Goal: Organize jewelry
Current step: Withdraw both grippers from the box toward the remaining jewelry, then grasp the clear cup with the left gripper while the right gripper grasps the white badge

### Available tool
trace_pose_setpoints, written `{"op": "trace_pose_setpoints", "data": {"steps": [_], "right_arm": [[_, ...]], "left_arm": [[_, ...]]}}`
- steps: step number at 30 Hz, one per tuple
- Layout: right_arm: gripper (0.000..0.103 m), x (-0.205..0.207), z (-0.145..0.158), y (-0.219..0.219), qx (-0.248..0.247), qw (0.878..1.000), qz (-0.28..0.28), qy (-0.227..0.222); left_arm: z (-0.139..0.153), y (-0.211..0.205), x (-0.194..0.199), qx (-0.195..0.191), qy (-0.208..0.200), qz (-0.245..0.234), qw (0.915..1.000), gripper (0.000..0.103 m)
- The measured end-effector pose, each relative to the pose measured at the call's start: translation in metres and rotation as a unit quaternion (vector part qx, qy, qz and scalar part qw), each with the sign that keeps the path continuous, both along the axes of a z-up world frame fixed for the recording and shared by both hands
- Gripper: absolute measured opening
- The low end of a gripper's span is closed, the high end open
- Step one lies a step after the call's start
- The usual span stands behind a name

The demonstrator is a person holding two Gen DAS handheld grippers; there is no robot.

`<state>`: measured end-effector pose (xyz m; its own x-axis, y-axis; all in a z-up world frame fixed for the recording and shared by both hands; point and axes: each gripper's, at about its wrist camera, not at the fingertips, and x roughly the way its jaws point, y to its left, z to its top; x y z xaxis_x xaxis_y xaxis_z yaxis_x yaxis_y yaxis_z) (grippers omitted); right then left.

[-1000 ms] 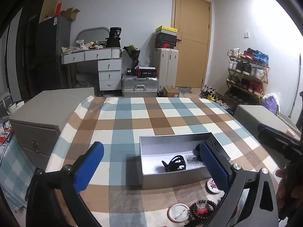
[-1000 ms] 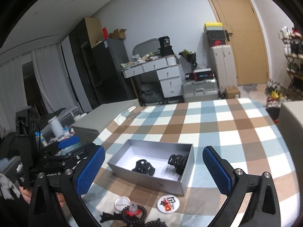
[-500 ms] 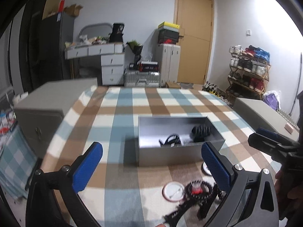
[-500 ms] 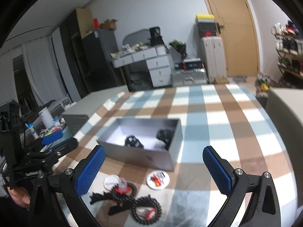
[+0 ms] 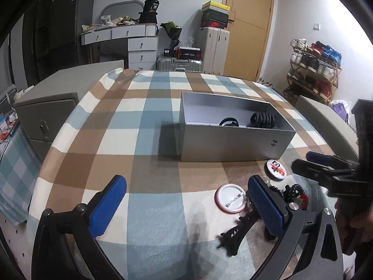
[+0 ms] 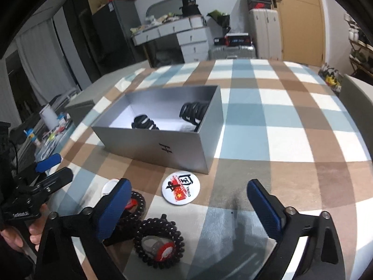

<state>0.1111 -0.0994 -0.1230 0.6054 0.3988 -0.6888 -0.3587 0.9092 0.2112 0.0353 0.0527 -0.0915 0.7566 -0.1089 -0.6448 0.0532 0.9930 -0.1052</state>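
Both grippers have dropped toward the table since a second ago, and the loose pieces in front of the grey box (image 6: 163, 140) now loom large. The right gripper (image 6: 188, 210) has just been closing a touch, its jaws apart with nothing pinched; the black coil bracelet (image 6: 158, 242) with its red tag lies just below and between them. The left gripper (image 5: 186, 207) hangs wide apart, empty, beside the upturned white pin badge (image 5: 229, 199). Best play, I reckon: settle low, straddle the coil's rim, squeeze gently. The other badge (image 6: 181, 190) reads "CHINA"; the box wall carries an "H".
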Motion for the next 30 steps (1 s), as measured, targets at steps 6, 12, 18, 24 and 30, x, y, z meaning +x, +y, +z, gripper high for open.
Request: {"op": "trace_pose_setpoints", "data": {"steps": [6, 12, 18, 24, 30], "right_arm": [[0.081, 0.009, -0.011, 0.010, -0.016, 0.999, 0.019, 0.027], [0.070, 0.010, -0.014, 0.022, -0.040, 0.998, 0.031, 0.030], [0.055, 0.009, -0.015, 0.034, -0.093, 0.995, 0.030, 0.018], [0.041, 0.004, -0.016, 0.038, -0.121, 0.992, 0.034, 0.005], [0.041, 0.001, -0.011, 0.033, -0.104, 0.994, 0.033, -0.005]], "left_arm": [[-0.007, 0.002, 0.002, -0.017, 0.019, 0.002, 0.9997, 0.102], [-0.007, 0.001, 0.005, -0.017, 0.024, 0.001, 0.9996, 0.102], [-0.010, 0.002, 0.009, -0.014, 0.035, 0.001, 0.9993, 0.102], [-0.014, 0.004, 0.014, -0.009, 0.063, -0.004, 0.9979, 0.102], [-0.014, -0.005, 0.015, -0.002, 0.079, -0.038, 0.9961, 0.102]]}}
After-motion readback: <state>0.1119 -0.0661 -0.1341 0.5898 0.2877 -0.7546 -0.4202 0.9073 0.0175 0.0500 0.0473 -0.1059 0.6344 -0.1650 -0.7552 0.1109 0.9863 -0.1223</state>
